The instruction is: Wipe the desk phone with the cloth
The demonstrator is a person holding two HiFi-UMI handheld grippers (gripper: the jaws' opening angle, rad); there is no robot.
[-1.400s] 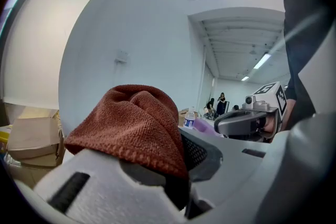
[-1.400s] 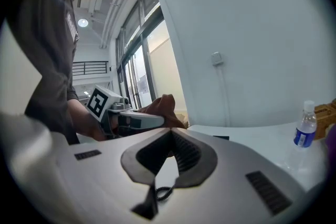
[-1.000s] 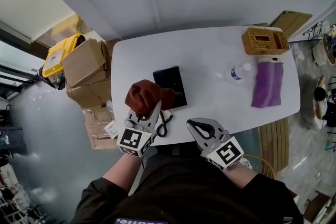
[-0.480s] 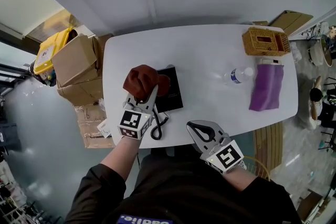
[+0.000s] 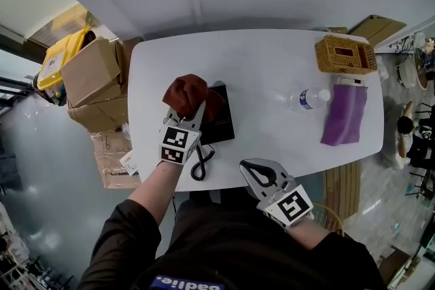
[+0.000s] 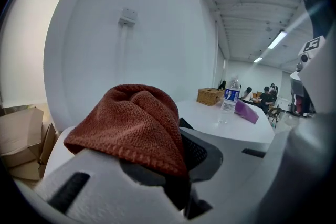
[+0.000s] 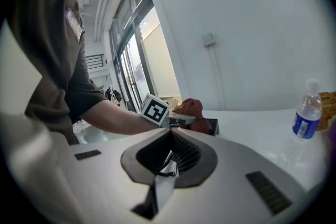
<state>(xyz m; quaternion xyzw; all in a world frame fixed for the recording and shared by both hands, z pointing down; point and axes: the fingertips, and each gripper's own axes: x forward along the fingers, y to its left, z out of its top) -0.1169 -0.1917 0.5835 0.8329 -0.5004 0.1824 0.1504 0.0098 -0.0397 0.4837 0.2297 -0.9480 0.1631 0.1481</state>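
- One rust-red cloth (image 5: pixel 185 93) sits clamped in the left gripper (image 5: pixel 191 112), over the left side of the desk phone (image 5: pixel 223 123).
- Right gripper (image 5: pixel 247 166): closed, empty, at the table (image 5: pixel 272 64) near edge.

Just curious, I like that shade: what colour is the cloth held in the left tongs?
The cloth is rusty red-brown, shown best in the left gripper view.

Left gripper (image 5: pixel 191 113), clamped on cloth (image 5: pixel 185 94), slides away from person along left side of desk phone (image 5: pixel 221 120). Cloth leaves near-left corner, now covers far-left part.
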